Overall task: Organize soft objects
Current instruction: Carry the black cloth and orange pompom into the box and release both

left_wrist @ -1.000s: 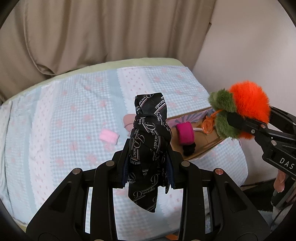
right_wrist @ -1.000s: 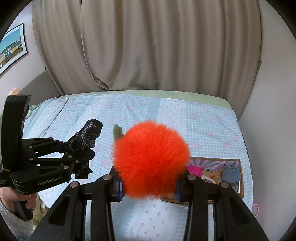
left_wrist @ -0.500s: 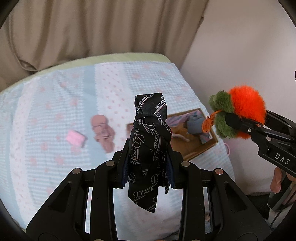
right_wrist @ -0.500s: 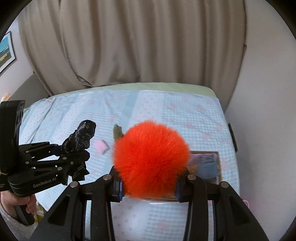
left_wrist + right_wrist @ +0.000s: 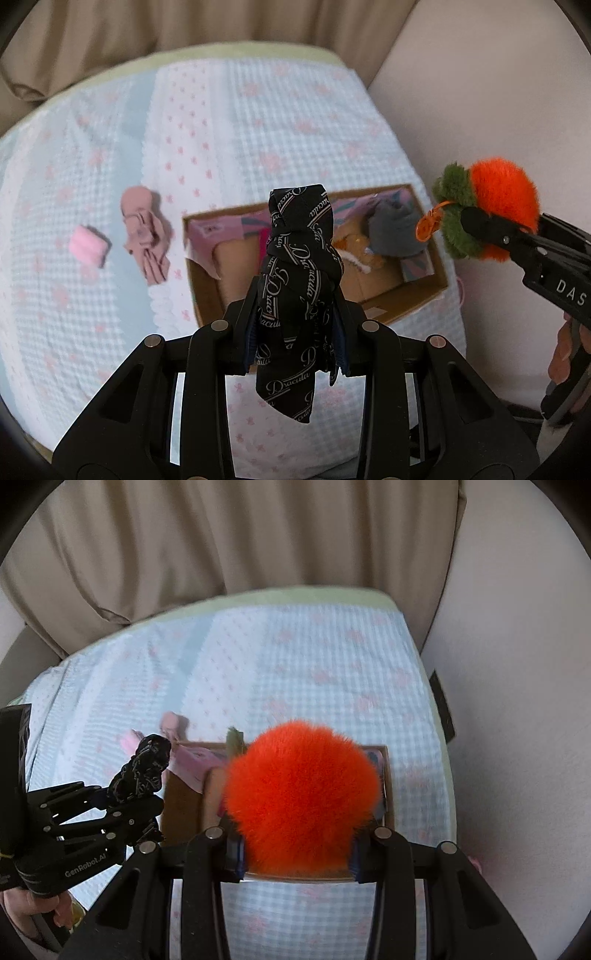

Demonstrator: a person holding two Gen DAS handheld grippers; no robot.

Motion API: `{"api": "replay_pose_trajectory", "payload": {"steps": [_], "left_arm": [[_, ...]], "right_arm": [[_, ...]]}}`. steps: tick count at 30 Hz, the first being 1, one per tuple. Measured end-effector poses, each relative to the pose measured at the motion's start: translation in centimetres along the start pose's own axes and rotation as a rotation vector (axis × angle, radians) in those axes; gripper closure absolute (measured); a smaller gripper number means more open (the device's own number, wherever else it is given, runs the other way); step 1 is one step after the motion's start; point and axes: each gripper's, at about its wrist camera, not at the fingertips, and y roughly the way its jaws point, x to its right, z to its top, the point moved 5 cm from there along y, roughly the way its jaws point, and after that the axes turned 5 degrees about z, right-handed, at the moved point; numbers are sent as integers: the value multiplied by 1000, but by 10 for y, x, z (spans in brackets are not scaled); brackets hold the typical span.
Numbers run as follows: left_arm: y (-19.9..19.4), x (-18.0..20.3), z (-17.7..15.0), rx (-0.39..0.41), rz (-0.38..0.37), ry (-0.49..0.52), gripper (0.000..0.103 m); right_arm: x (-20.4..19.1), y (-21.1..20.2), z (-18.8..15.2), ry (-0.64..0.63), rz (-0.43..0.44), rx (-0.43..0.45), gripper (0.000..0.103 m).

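My left gripper is shut on a knotted black printed scarf and holds it above the near edge of an open cardboard box on the bed. My right gripper is shut on a fluffy orange plush with a green leafy top; it hovers over the box. The plush and right gripper also show at the right of the left wrist view. The scarf shows at the left of the right wrist view. A grey cloth and other soft items lie in the box.
A dusty-pink cloth and a small pink roll lie on the checked bedspread left of the box. Beige curtains hang behind the bed. A white wall is close on the right.
Both grippers have moved forward and right, so the box now lies directly under them. Both loads stay gripped.
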Motion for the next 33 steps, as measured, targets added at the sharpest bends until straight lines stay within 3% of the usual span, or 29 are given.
{"api": "replay_pose_trajectory", "payload": {"steps": [13, 19, 21, 22, 23, 24, 25, 26, 27, 33], "left_arm": [[98, 52, -5, -187, -17, 126, 74], [130, 70, -19, -261, -4, 185, 74], [131, 70, -20, -260, 8, 195, 68], [131, 69, -19, -259, 21, 203, 58], [129, 69, -18, -258, 28, 211, 31], [126, 69, -16, -253, 33, 218, 13], [122, 68, -15, -244, 39, 221, 1], [115, 65, -13, -221, 46, 218, 0], [109, 63, -11, -196, 46, 212, 0], [90, 39, -11, -187, 64, 158, 0]], "right_arm": [[50, 101, -13, 114, 51, -213, 66], [64, 121, -21, 190, 98, -263, 66], [64, 123, -22, 195, 113, -270, 64], [64, 123, -21, 192, 114, -269, 63], [63, 123, -20, 187, 115, -269, 57], [61, 123, -19, 182, 120, -269, 51], [59, 123, -19, 183, 132, -269, 35], [58, 123, -18, 184, 141, -266, 12], [58, 122, -19, 188, 146, -259, 2], [57, 118, -29, 202, 147, -244, 0]]}}
